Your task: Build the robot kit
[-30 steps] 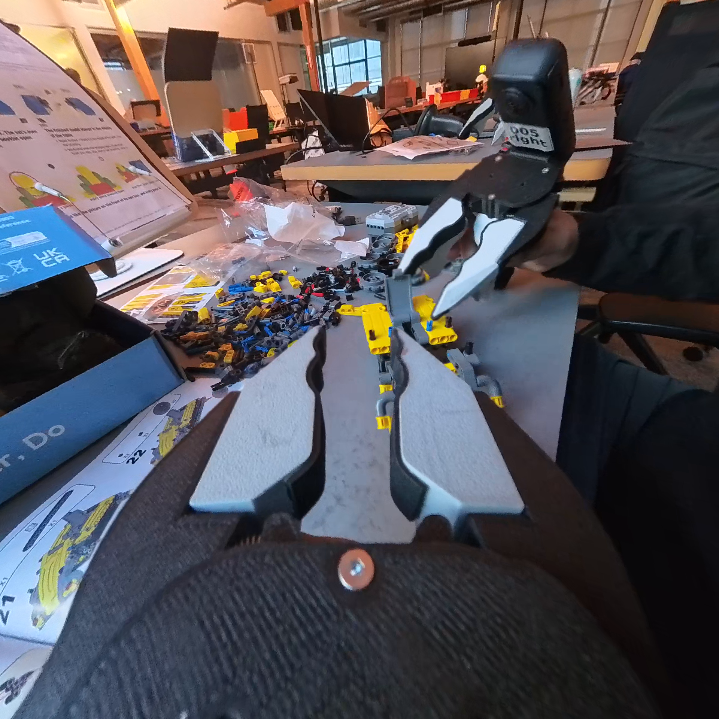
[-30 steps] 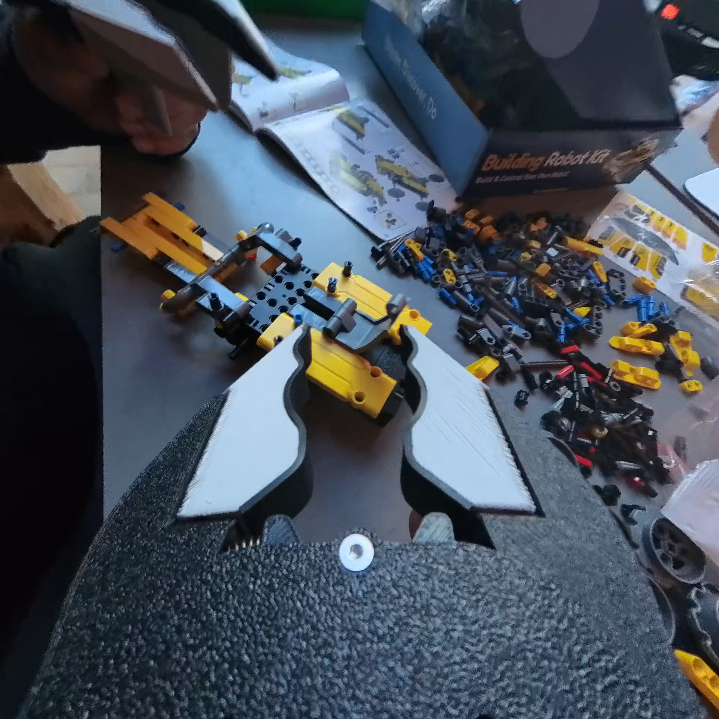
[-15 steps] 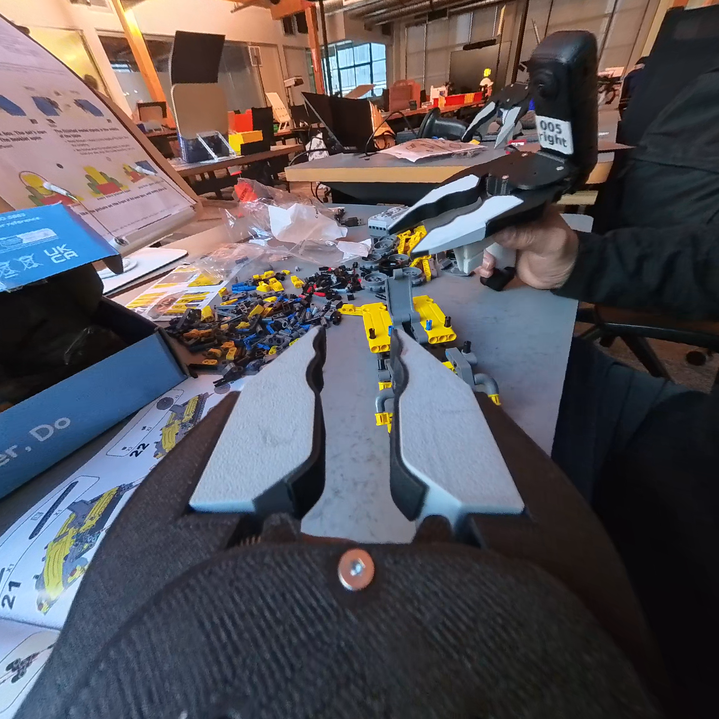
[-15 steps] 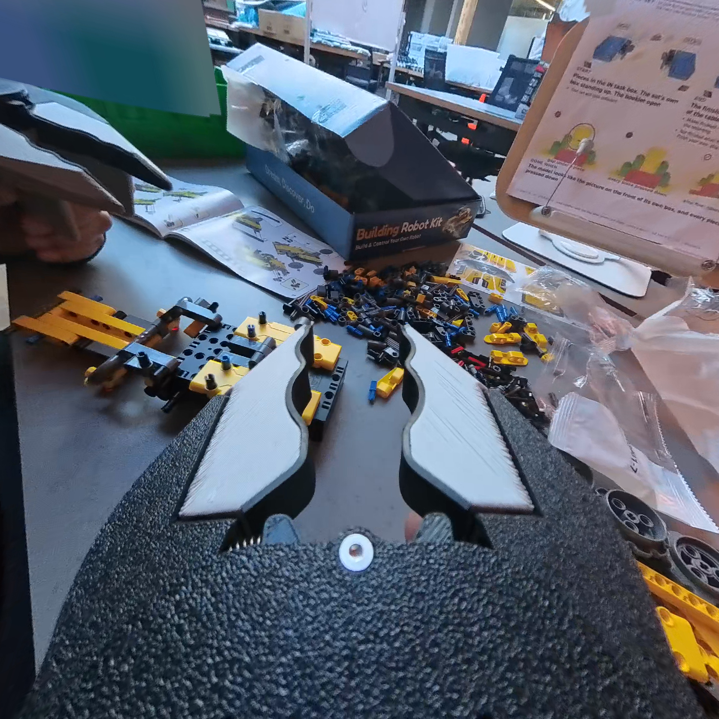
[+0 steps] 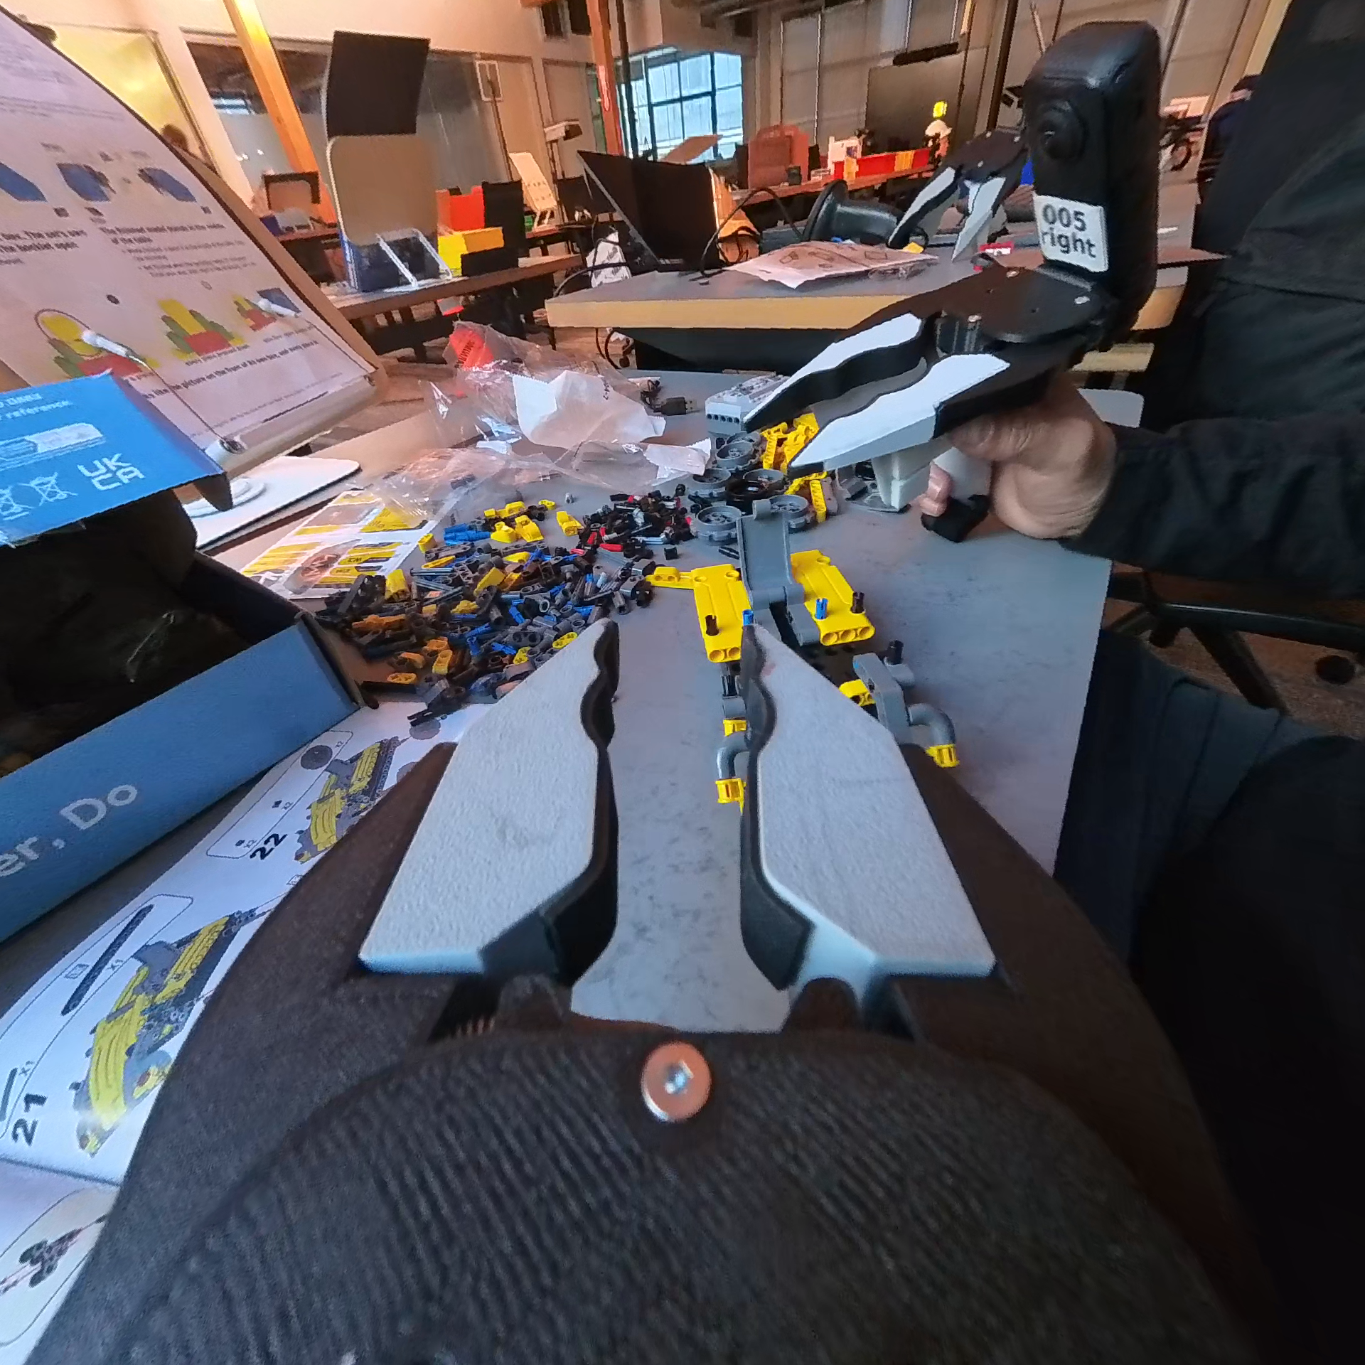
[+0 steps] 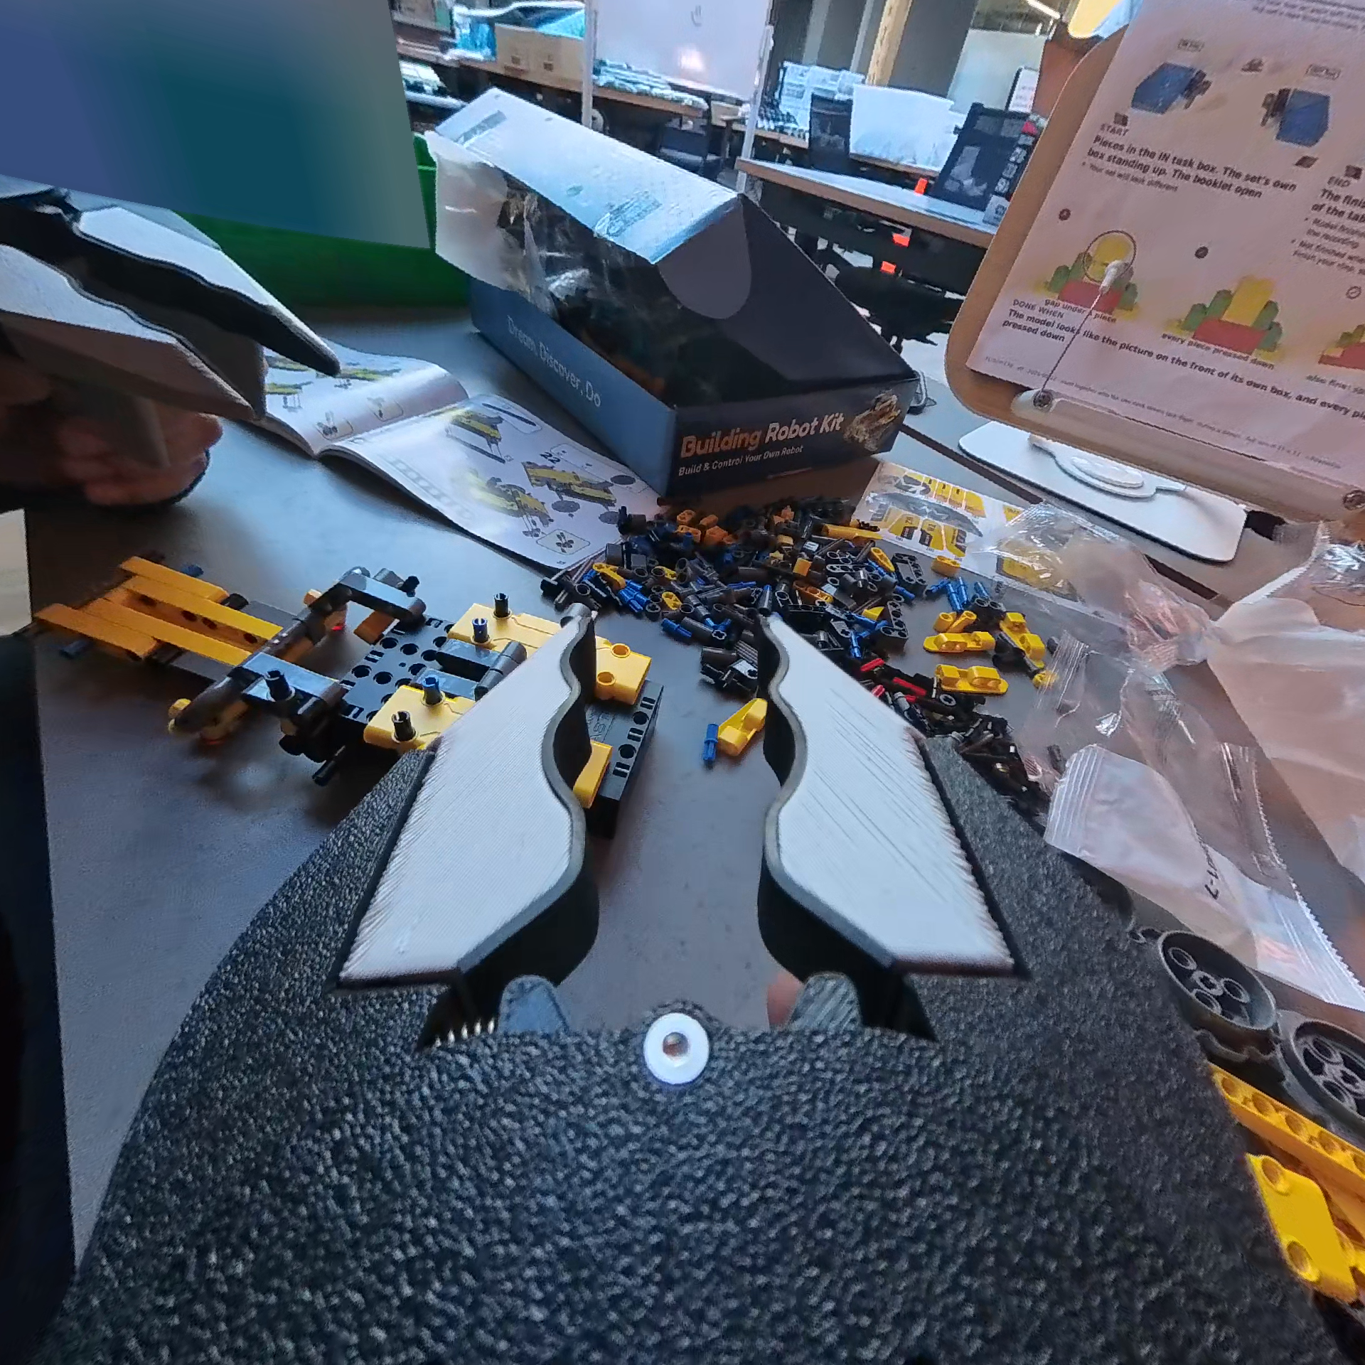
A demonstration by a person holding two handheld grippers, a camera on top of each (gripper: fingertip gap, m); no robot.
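Observation:
A partly built yellow, black and grey brick model (image 5: 768, 591) lies on the grey table; it also shows in the right wrist view (image 6: 414, 687). My left gripper (image 5: 679, 635) is open and empty, low over the table, with its right fingertip over the model's near end. My right gripper (image 6: 676, 624) is open and empty, held above the table beside the model's far end; the left wrist view shows it (image 5: 772, 447) raised over the wheels. A small yellow piece with a blue pin (image 6: 739, 727) lies on the table below its fingers.
A pile of small black, blue and yellow parts (image 6: 775, 591) lies beside the model. An open blue box (image 6: 739, 443), an open instruction booklet (image 6: 458, 443), plastic bags (image 6: 1182, 739), grey wheels (image 5: 739, 473) and a sign board on a stand (image 6: 1182, 258) surround it. The table edge (image 5: 1071, 665) runs on the right. About 15 centimetres separates my left fingertips from my right.
My right gripper has lifted off the model, levelled out and drawn back over the wheels. My left gripper has stayed where it was.

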